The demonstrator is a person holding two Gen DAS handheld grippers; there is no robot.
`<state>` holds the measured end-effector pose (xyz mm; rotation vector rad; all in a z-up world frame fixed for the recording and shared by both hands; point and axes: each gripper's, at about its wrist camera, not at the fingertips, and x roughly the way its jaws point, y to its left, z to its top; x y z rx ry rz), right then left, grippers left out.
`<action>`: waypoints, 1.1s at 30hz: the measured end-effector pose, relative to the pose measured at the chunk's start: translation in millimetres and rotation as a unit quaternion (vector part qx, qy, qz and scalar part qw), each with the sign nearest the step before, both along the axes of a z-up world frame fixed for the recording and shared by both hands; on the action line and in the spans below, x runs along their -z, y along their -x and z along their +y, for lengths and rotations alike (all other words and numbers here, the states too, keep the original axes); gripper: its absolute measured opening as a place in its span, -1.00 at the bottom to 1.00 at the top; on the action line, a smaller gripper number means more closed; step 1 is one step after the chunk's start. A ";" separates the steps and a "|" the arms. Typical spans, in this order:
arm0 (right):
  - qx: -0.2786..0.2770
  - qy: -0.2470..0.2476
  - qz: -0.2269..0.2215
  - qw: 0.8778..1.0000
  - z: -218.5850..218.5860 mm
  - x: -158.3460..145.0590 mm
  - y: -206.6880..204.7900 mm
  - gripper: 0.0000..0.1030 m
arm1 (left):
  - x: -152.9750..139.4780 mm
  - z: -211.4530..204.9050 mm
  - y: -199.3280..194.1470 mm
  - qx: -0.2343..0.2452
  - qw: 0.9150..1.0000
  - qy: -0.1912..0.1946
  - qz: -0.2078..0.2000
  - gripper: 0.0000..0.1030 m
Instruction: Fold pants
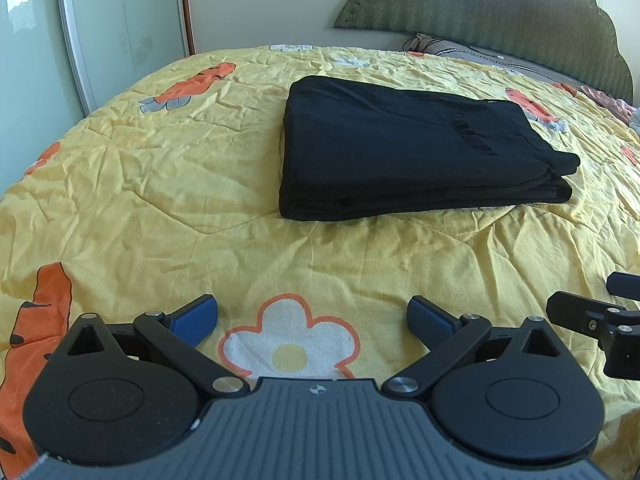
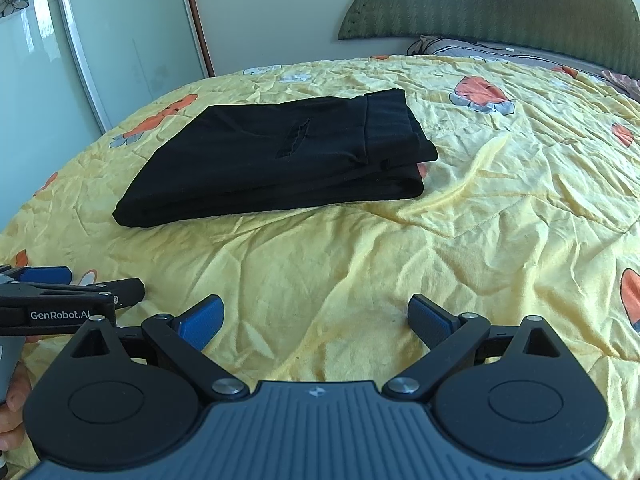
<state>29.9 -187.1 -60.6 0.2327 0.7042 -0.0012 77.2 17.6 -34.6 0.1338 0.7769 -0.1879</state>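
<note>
Left claw: jaws spread wide, nothing between the blue pads; it hovers low over the near edge of the bed, above a white flower print.
Pants, left wrist view: black pants lie folded into a compact, layered rectangle mid-bed, toward the headboard end. Well apart from the claw.
Stack detail, left wrist view: several layers show along the near edge; top layer overhangs slightly at the right corner. Pocket slit faces up.
Other claw, left wrist view: part of the right unit shows at the right border, not touching the cloth.
Right claw: jaws likewise wide apart, empty, low over bare yellow bedspread near the front edge.
Pants, right wrist view: same bundle sits left of centre, flat, edges roughly squared; waistband end toward the headboard side.
Left claw, right wrist view: seen at the left border, clear of the pants.
Surroundings: sliding wardrobe door beyond the far left edge of the bed.
Progress: folding looks complete, judging by the tidy stack and both claws empty and away.
Left to do: perhaps only squaring the overhanging corner; otherwise nothing obvious.
</note>
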 end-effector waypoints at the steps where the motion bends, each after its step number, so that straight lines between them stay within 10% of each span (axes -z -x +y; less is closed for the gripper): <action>1: 0.000 0.000 0.000 1.000 0.4 0.0 0.1 0.93 | 0.0 0.0 -0.1 0.000 1.000 0.000 0.000 1.00; 33: -0.005 0.006 0.004 1.000 2.7 3.6 -1.3 0.95 | 1.9 -0.4 -1.4 0.000 1.000 0.004 0.005 1.00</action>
